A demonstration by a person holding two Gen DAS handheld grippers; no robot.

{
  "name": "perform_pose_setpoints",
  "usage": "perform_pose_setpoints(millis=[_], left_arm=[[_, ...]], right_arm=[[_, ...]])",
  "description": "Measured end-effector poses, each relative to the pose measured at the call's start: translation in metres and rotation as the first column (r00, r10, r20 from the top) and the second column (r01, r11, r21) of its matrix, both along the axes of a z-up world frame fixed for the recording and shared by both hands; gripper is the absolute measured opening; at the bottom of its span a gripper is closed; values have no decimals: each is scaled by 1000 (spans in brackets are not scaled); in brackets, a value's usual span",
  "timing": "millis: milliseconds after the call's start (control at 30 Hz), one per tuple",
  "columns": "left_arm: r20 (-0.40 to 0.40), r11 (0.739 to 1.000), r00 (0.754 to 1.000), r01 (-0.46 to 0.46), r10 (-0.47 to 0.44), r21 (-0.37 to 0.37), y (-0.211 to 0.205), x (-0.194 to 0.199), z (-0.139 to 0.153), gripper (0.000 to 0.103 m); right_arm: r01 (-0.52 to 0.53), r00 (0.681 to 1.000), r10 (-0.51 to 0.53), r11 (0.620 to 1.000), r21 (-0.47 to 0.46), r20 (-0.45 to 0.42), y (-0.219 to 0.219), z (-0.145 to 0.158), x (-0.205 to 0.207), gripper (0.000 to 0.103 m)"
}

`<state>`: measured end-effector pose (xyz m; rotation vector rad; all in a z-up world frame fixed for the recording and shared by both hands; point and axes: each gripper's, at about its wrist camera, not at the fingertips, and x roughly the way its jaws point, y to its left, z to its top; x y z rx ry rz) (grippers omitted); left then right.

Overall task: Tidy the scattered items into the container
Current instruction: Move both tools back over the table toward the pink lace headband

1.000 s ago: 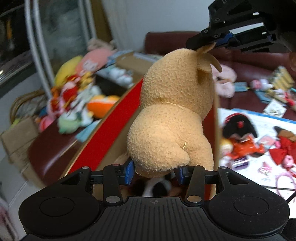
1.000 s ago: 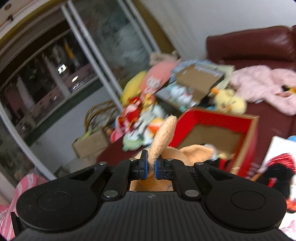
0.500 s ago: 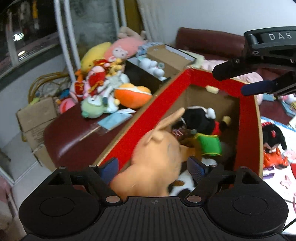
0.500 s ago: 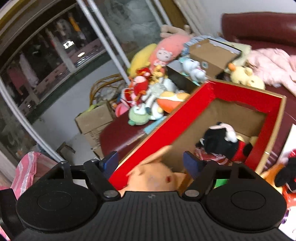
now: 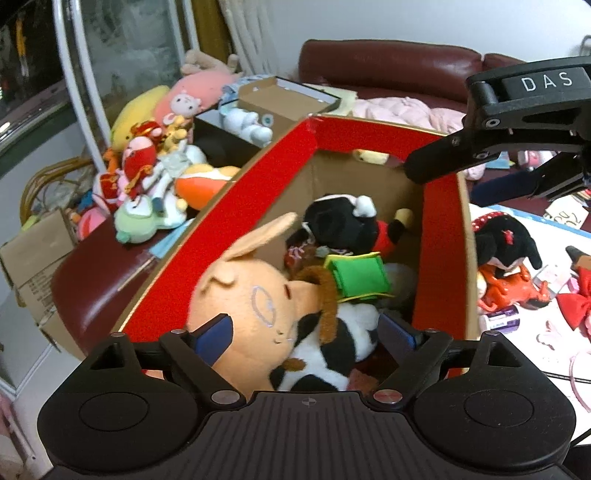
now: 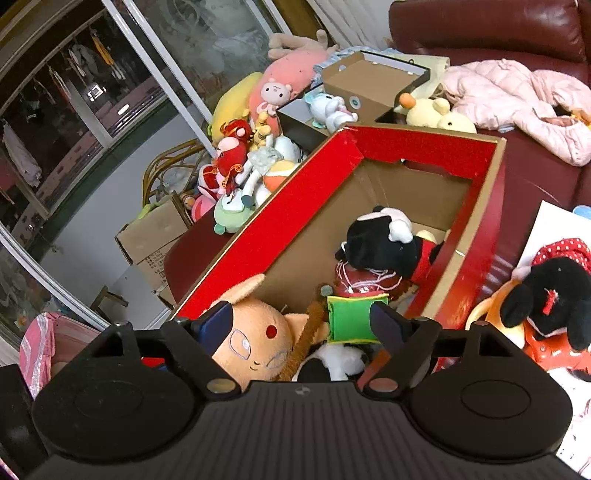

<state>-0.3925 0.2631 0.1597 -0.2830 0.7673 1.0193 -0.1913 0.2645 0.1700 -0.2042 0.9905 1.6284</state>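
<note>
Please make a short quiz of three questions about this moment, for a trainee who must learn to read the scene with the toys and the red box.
1. True or false: the left gripper is shut on the tan plush.
2. Where does the tan plush lie? A) on the sofa B) inside the red box C) on the white mat
3. Fill in: the right gripper has its jaws ____.

Key
1. False: its jaws stand wide apart and the plush lies loose.
2. B, at the near end, beside the black and white plush.
3. Open.
</note>
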Motion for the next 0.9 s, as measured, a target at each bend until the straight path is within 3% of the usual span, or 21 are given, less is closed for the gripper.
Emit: perform_pose_setpoints(millis=[600,800,900], left_arm=[[-4,995,998,68,-68,68,-16,41,15,94],[13,984,987,156,-157,86,-31,69,23,94],[10,973,976,217,-219,79,-42,92,18,94]], right_arm=[[72,995,-73,997,-18,-65,-34,-9,39,87],[164,984,-163,987,-1,-67,-70,-18,75,89],[246,965,-249,968,-48,-85,-89,-29,103,89]])
